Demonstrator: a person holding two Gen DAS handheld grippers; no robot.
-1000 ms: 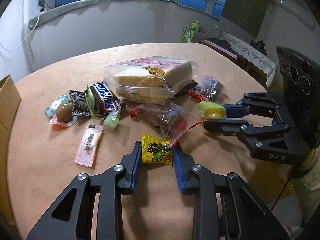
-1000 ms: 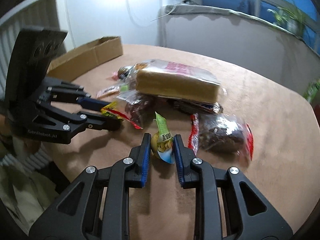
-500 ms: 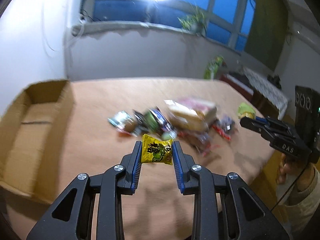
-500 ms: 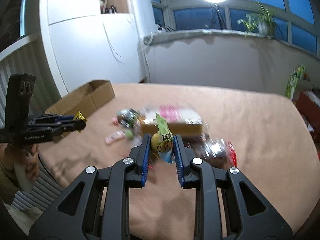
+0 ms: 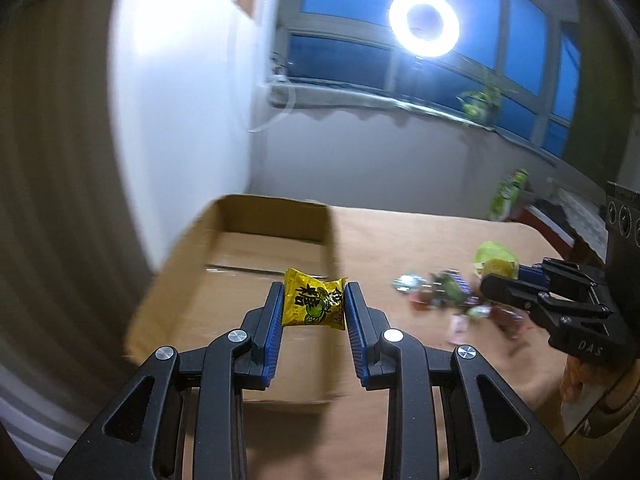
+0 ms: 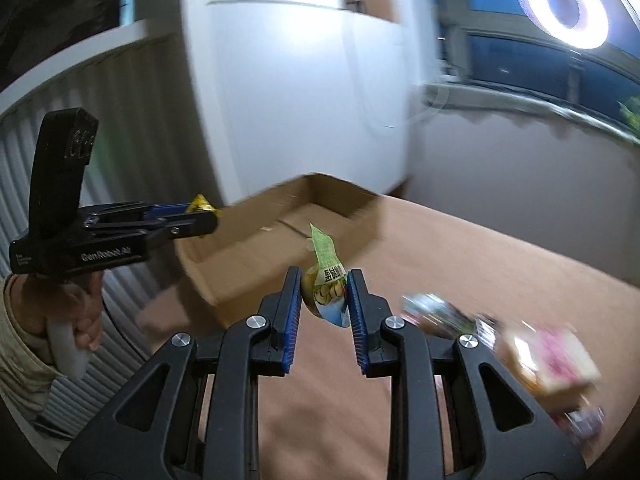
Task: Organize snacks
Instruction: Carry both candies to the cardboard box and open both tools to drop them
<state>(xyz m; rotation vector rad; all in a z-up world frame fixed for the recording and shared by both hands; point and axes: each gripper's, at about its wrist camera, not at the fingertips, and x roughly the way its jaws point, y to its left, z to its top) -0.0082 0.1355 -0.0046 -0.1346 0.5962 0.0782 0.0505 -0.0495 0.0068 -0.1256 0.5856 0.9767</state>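
My left gripper [image 5: 314, 304] is shut on a yellow candy packet [image 5: 314, 305] and holds it in the air in front of an open cardboard box [image 5: 260, 264]. My right gripper [image 6: 324, 300] is shut on a green and yellow snack sachet [image 6: 326, 280], raised above the table and facing the same box [image 6: 280, 236]. The right gripper also shows at the right of the left wrist view [image 5: 492, 278], with the green sachet [image 5: 494, 258] at its tips. The left gripper shows in the right wrist view [image 6: 210, 218], beside the box's near-left end.
The remaining snacks lie in a blurred pile on the brown tablecloth [image 5: 400, 240], right of the box [image 5: 436, 292]; a bread pack [image 6: 548, 360] lies at the right. A white wall and a radiator stand behind and left of the box. A ring light [image 5: 424, 24] glares.
Both grippers have lifted their snacks off the table and swung left, from the snack pile to the cardboard box. Each still holds its snack.
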